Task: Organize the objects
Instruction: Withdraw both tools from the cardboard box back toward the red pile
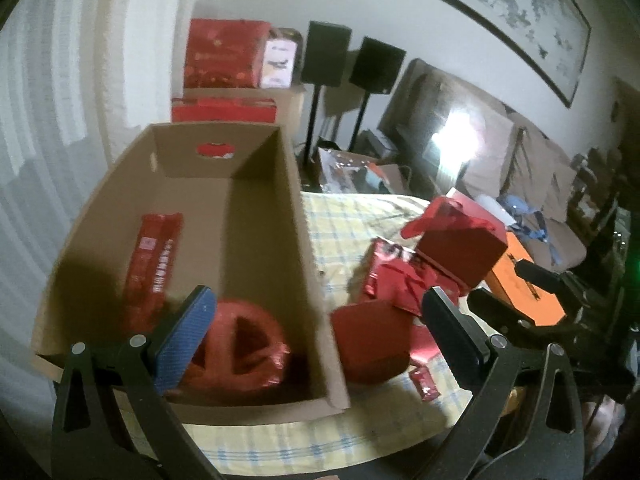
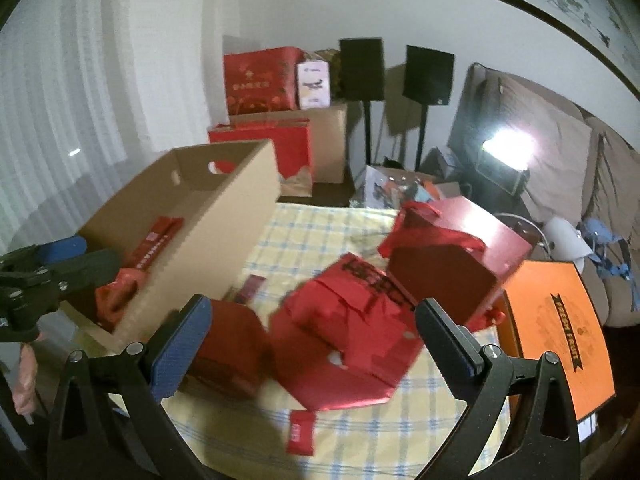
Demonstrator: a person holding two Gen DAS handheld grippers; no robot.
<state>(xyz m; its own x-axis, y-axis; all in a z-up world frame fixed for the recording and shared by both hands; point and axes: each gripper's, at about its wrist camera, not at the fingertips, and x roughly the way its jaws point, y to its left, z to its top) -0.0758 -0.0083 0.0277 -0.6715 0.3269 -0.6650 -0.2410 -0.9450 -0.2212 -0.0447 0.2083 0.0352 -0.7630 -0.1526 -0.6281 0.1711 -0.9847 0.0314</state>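
Note:
An open cardboard box (image 1: pixel 308 256) stands on the checked tablecloth; it also shows in the right wrist view (image 2: pixel 224 240). In it lie a long red packet (image 1: pixel 154 260) and a round red foil piece (image 1: pixel 240 344). My left gripper (image 1: pixel 316 336) is open and empty, straddling the box's right wall. A dark red box (image 1: pixel 372 344) sits just outside it. My right gripper (image 2: pixel 312 344) is open and empty over a red foil gift bag (image 2: pixel 344 340) and the dark red box (image 2: pixel 228 348). A large red gift box (image 2: pixel 456 256) stands behind.
An orange fruit box (image 2: pixel 560 332) lies at the table's right edge. Small red packets (image 2: pixel 300 432) lie on the cloth (image 2: pixel 320 232). Behind the table are stacked red boxes (image 2: pixel 260 80), two speakers on stands (image 2: pixel 428 72) and a sofa (image 2: pixel 560 148).

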